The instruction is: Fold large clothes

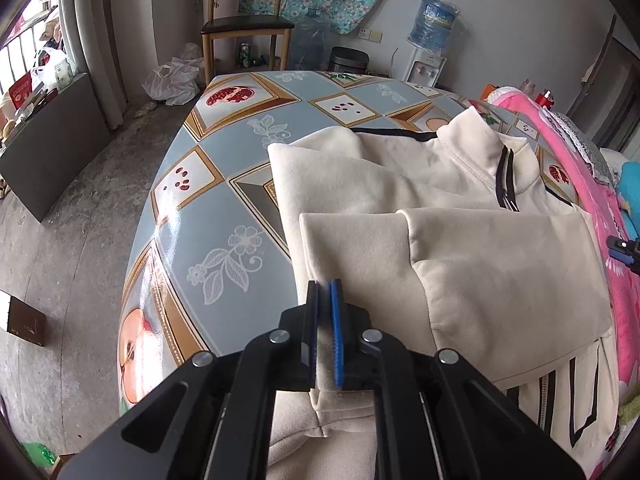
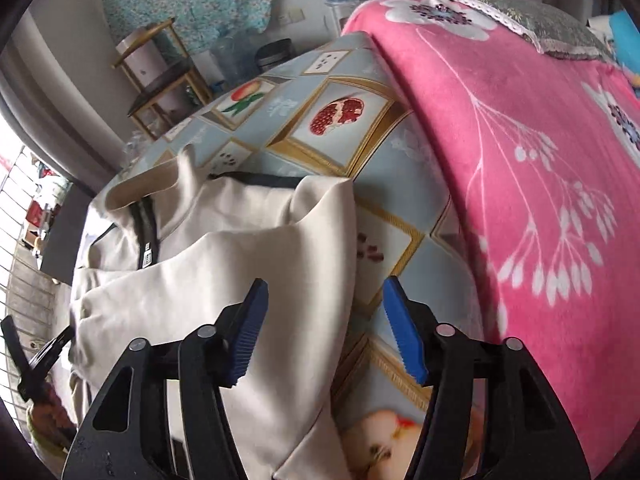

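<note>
So the cream jacket is lying partly folded on the table, pink blanket to its right. Left gripper is pinched tight on the jacket's near edge; right gripper hangs with jaws apart, nothing between them.

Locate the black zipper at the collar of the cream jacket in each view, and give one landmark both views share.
Left wrist view: the black zipper runs down from the collar, upper right of centre, beyond the shut left gripper.
Right wrist view: the black zipper is at middle left, beyond the open right gripper.
Shared landmark: the wooden chair with a dark seat behind the table.
</note>
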`<state>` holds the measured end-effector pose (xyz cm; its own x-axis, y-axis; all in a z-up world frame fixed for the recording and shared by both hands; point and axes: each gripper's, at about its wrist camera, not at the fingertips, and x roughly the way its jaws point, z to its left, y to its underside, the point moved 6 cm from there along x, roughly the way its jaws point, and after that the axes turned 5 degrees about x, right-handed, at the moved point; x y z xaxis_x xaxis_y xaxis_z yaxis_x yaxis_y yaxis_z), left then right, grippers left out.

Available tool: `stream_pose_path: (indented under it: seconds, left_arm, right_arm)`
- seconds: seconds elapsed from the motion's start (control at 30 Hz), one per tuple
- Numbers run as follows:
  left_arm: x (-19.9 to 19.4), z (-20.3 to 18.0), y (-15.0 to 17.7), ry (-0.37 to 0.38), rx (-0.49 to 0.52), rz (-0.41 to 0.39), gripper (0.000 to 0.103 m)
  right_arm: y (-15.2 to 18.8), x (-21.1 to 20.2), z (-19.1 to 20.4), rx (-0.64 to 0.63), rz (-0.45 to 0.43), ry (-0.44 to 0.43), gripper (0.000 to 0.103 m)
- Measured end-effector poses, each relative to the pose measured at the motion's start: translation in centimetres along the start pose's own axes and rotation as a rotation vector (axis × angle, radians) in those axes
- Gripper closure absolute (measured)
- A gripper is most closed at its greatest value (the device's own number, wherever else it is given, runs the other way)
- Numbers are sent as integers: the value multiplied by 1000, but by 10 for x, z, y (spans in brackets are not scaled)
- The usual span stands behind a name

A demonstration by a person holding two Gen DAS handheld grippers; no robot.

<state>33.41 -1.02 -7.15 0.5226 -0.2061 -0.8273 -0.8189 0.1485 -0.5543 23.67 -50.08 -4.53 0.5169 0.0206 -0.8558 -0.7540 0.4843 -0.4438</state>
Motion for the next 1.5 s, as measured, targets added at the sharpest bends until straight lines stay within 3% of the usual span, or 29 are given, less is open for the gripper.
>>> stream_pose_path:
  seconds: [0.07, 0.1, 0.13, 0.27, 0.37, 0.47, 0.53, 0.6, 0.67, 0.73, 0.87, 0.97, 1.07, 1.13, 1.3, 1.5]
  left_arm:
    - [1, 0, 0, 1, 2, -3, 97]
    - [2, 1, 1, 1, 4, -5, 97]
    - [2, 1, 1, 3, 4, -7, 97]
    - [0, 1, 0, 13, 8, -19, 97]
    - [1, 1, -2, 7, 26, -24, 97]
    - [0, 1, -2, 15, 25, -31, 97]
    - [-9, 3, -3, 37, 17, -55, 96]
    - [-23, 5, -4, 36, 27, -94, 96]
    - [-38, 5, -8, 18, 52, -135, 96]
    - [-45, 0, -12, 37, 74, -147, 96]
    - [-27, -20, -9, 69, 93, -64, 96]
    - [5, -24, 4, 39, 80, 45, 94]
    - [-1, -22, 6, 24, 79, 23, 94]
    - [-19, -20, 8, 28, 77, -2, 90]
    - [-70, -19, 33, 17, 128, -39, 61]
    - [-110, -31, 95, -10, 172, -31, 37]
  right_arm:
    - [-8, 22, -3, 3, 26, 31, 66]
    - [-9, 30, -5, 7, 36, 42, 91]
    - [-11, 33, -8, 7, 28, 62, 97]
    - [-14, 8, -12, 22, -89, 33, 98]
    - [-10, 14, -18, 23, -80, 58, 98]
    - [-9, 24, -19, 5, -55, 118, 92]
    - [-9, 9, -18, -5, -99, 170, 66]
    - [-5, -15, -13, -25, -166, 195, 56]
    - [6, -38, 1, -74, -212, 179, 54]
    - [27, -45, 24, -140, -186, 119, 52]
    - [69, -22, 70, -256, -71, 32, 50]
    - [93, 14, 80, -308, 37, 82, 44]
    - [101, 7, 84, -340, 18, 154, 42]
    - [105, -15, 86, -314, 2, 106, 39]
    - [145, -67, 83, -294, -21, 34, 21]
    - [215, -96, 70, -232, 3, 8, 18]
